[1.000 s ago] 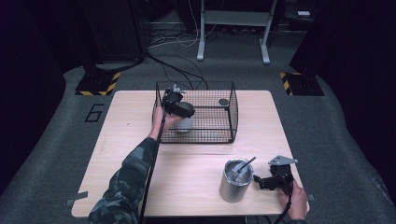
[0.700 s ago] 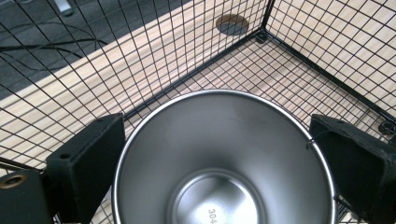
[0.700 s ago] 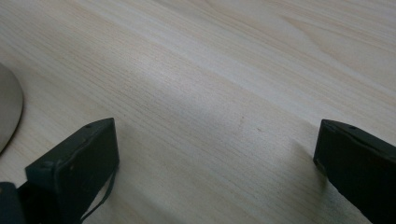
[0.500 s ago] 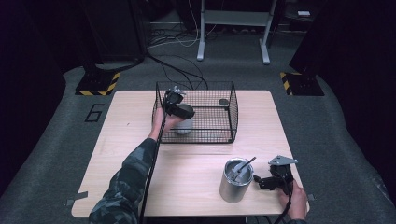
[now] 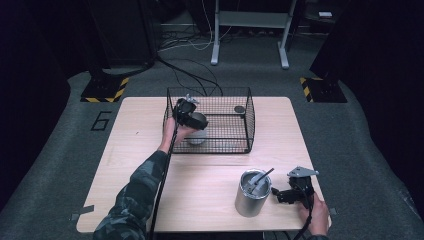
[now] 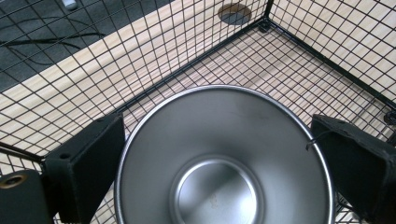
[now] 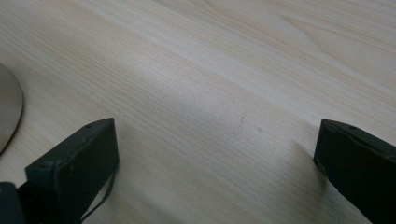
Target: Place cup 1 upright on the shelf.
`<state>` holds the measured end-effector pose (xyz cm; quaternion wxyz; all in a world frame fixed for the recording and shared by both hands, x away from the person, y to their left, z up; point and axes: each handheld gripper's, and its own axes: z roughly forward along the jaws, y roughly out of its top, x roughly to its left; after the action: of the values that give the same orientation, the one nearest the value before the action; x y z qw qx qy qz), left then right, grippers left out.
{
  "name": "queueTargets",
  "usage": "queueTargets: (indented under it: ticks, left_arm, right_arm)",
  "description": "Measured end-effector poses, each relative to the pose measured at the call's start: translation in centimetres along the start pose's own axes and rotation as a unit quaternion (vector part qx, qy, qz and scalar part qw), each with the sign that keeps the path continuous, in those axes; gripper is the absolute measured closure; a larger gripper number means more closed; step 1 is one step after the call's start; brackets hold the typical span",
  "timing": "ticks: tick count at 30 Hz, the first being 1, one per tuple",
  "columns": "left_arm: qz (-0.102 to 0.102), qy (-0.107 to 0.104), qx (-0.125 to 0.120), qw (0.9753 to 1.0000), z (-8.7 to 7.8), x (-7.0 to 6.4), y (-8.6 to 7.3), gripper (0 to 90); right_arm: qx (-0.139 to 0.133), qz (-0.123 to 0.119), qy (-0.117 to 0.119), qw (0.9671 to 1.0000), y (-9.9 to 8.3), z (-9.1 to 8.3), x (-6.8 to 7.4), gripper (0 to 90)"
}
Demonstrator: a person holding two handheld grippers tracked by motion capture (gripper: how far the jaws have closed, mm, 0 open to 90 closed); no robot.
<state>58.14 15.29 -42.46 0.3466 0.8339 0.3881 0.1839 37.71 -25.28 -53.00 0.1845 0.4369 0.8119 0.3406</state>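
A black wire basket stands on the far middle of the wooden table. Inside it sits a steel cup, mouth up. My left gripper reaches into the basket from the left, and in the left gripper view its two jaws press against opposite sides of the cup at the rim. Near the front right, a steel canister holds a metal utensil. My right gripper rests just right of it, open over bare wood, with the canister's edge at its left.
A dark round disc lies at the basket's far right corner, seen through the mesh. The person's left sleeve crosses the table's front left. Cables, a metal stand and hazard-striped feet are on the floor beyond the table.
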Motion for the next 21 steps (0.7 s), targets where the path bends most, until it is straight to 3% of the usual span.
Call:
queueTargets:
  ticks: [8, 21]
  left_arm:
    - [-0.004, 0.001, -0.018, 0.9998, -0.9, -0.2, 0.2, 5.1]
    - [0.015, -0.013, -0.065, 0.9977, -4.7, -1.3, 1.0, 2.8]
  right_arm:
    - [0.000, 0.000, 0.000, 1.0000, 0.0, 0.0, 0.0, 0.0]
    - [0.000, 0.000, 0.000, 1.0000, 0.0, 0.0, 0.0, 0.0]
